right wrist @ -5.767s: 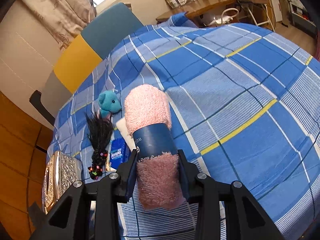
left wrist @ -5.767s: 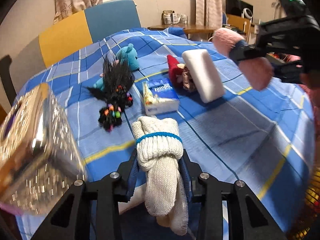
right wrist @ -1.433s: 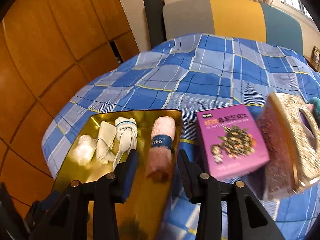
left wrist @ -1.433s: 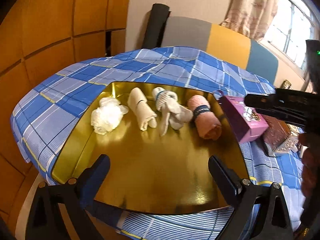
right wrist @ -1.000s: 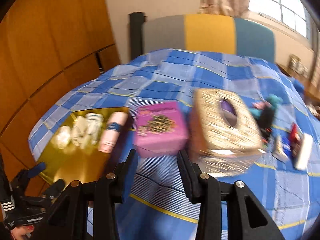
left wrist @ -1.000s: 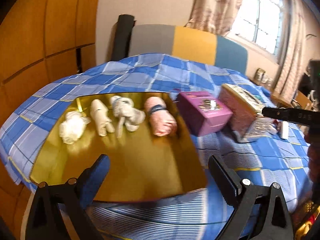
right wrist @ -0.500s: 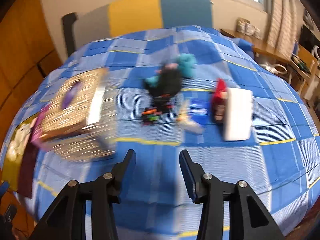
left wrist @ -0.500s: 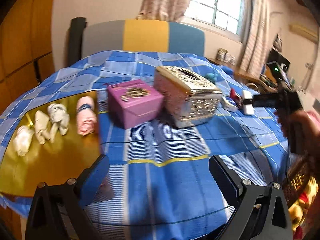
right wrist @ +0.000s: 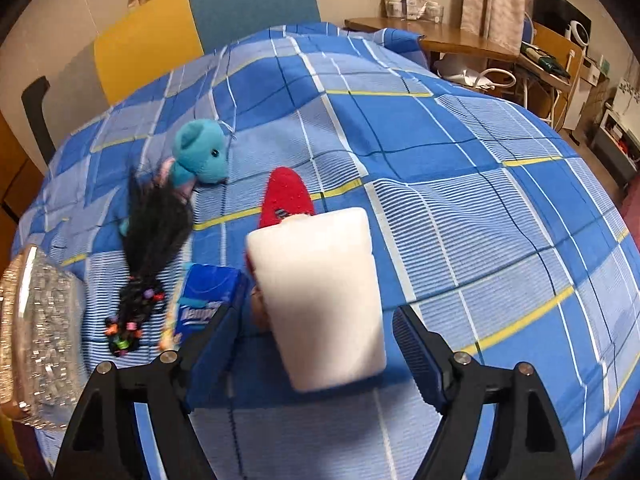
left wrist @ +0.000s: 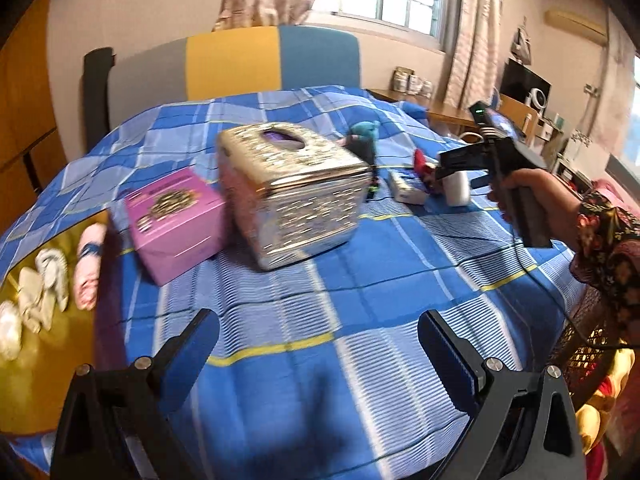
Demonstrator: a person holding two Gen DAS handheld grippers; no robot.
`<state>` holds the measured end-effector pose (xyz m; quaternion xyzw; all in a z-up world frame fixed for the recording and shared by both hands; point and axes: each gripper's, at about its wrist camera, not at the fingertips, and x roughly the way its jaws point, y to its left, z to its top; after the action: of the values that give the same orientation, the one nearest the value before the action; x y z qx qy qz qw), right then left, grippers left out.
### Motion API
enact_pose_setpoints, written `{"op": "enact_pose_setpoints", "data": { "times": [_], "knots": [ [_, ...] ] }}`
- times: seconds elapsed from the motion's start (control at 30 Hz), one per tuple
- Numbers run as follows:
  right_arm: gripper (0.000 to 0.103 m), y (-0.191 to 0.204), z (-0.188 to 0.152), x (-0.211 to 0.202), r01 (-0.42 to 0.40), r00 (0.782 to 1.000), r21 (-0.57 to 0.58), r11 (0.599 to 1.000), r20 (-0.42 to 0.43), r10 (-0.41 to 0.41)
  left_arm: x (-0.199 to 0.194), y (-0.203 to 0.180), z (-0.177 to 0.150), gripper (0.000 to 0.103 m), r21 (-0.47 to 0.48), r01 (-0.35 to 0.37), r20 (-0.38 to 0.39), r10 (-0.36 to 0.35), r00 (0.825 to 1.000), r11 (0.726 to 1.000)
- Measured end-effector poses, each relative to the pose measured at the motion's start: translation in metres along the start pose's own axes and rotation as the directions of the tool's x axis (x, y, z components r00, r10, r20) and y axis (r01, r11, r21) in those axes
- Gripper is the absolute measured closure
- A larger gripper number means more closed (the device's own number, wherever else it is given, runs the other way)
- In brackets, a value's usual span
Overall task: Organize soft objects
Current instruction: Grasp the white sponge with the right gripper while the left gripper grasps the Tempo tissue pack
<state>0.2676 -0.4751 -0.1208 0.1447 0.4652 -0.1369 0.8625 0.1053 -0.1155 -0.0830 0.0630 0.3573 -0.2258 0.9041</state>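
A white sponge block [right wrist: 320,296] lies on the blue checked cloth, between the wide-open fingers of my right gripper [right wrist: 316,340], not gripped. Behind it lies a red plush [right wrist: 285,196], a teal plush [right wrist: 200,152], a black hair piece with beads [right wrist: 154,240] and a blue tissue pack [right wrist: 204,300]. In the left wrist view my left gripper [left wrist: 318,346] is open and empty over bare cloth. At far left, a pink towel roll [left wrist: 90,260], a white knotted sock [left wrist: 52,276] and other pale rolls lie on the gold tray [left wrist: 24,380]. The right gripper [left wrist: 460,160] hovers at the sponge [left wrist: 458,188].
A shiny gold tissue box [left wrist: 292,196] and a purple box [left wrist: 176,220] stand mid-table between tray and soft items. A chair back in grey, yellow and blue [left wrist: 232,60] stands behind the table. A desk [right wrist: 432,36] is at the back right.
Both grippers let go of the sock and the pink towel on the gold tray, then swung right. The right gripper has opened wider and closed in on the white sponge.
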Motion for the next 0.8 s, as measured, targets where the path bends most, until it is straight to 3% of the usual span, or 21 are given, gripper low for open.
{"op": "enact_pose_setpoints", "data": {
  "times": [0.1, 0.17, 0.2, 0.23, 0.33, 0.5, 0.6, 0.8],
  "knots": [
    [0.022, -0.006, -0.001, 0.015, -0.010, 0.998, 0.022, 1.000, -0.066, 0.012, 0.015, -0.018, 0.012, 0.003, 0.023, 0.025, -0.010, -0.025, 1.000, 0.999],
    [0.031, -0.015, -0.003, 0.019, -0.046, 0.995, 0.070, 0.996, -0.088, 0.052, 0.025, -0.030, 0.021, 0.003, 0.034, 0.035, -0.016, -0.035, 0.999, 0.999],
    [0.043, -0.019, -0.003, 0.019, -0.069, 0.992, 0.094, 0.993, -0.096, 0.078, 0.033, -0.040, 0.029, 0.003, 0.041, 0.039, -0.020, -0.038, 0.999, 0.998],
    [0.043, -0.024, -0.004, 0.019, -0.100, 0.988, 0.134, 0.986, -0.102, 0.114, 0.038, -0.047, 0.034, 0.003, 0.048, 0.043, -0.020, -0.042, 0.999, 0.998],
    [0.044, -0.034, -0.005, 0.009, -0.101, 0.990, 0.171, 0.980, -0.077, 0.115, 0.059, -0.073, 0.056, 0.002, 0.081, 0.047, -0.022, -0.045, 0.999, 0.996],
    [0.044, -0.040, -0.004, -0.024, -0.109, 0.994, 0.182, 0.977, 0.032, 0.104, 0.109, -0.111, 0.099, 0.000, 0.118, 0.057, -0.044, -0.053, 0.998, 0.991],
    [0.044, -0.049, -0.004, -0.039, -0.139, 0.988, 0.209, 0.968, 0.094, 0.122, 0.138, -0.133, 0.123, 0.000, 0.171, 0.025, -0.034, -0.020, 0.999, 0.985],
    [0.044, -0.068, 0.004, -0.045, -0.127, 0.987, 0.289, 0.949, 0.131, 0.093, 0.197, -0.154, 0.151, 0.000, 0.244, -0.043, -0.084, 0.066, 0.994, 0.969]
  ]
}}
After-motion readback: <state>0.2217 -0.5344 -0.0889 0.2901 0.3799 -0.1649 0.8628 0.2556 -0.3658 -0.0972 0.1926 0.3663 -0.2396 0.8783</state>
